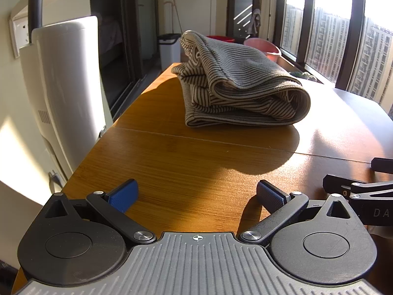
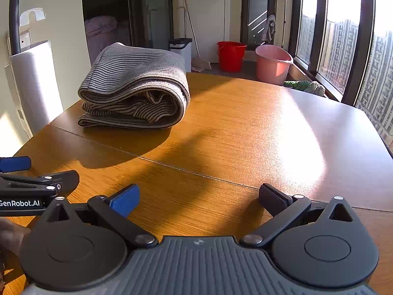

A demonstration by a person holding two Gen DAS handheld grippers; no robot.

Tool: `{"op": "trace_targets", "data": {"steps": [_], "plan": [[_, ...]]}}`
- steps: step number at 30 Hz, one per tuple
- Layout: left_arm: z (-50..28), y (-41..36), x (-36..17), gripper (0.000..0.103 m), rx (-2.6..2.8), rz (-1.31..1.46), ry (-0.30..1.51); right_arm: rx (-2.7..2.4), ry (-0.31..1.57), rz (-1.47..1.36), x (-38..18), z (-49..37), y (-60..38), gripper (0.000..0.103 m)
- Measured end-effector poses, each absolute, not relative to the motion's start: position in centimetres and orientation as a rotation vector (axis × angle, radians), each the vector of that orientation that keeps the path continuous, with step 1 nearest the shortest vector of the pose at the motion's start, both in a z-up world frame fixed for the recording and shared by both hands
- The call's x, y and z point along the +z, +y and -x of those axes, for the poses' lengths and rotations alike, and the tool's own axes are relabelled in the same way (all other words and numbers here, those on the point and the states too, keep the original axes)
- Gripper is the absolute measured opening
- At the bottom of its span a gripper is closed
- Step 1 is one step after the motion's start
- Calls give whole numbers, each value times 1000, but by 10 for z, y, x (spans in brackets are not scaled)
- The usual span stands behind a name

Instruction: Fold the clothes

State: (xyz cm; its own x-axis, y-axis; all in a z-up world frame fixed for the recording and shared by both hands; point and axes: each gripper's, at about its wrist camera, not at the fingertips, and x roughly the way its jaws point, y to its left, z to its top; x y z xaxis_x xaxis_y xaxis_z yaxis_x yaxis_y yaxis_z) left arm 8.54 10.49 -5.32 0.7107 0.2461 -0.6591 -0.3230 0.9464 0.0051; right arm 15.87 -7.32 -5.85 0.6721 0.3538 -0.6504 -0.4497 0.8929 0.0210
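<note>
While both tools hang low over the near edge of the wooden table (image 2: 245, 127), nothing is gripped: the left gripper (image 1: 196, 196) has its blue-padded fingers (image 1: 124, 195) spread wide, and the right gripper (image 2: 199, 198) is splayed just the same, side by side with it. Well apart from both lies the striped garment (image 1: 235, 83), folded into a thick bundle toward the table's far left corner. Beyond the far edge stand a red bucket (image 2: 231, 55) and a pink bucket (image 2: 272, 64).
</note>
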Motion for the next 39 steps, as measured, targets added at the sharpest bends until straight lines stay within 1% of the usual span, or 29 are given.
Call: {"op": "trace_targets", "data": {"steps": [39], "plan": [[-88,104,-54,103,315,110,710,422,700,139,-58,-158,-70,103]]}}
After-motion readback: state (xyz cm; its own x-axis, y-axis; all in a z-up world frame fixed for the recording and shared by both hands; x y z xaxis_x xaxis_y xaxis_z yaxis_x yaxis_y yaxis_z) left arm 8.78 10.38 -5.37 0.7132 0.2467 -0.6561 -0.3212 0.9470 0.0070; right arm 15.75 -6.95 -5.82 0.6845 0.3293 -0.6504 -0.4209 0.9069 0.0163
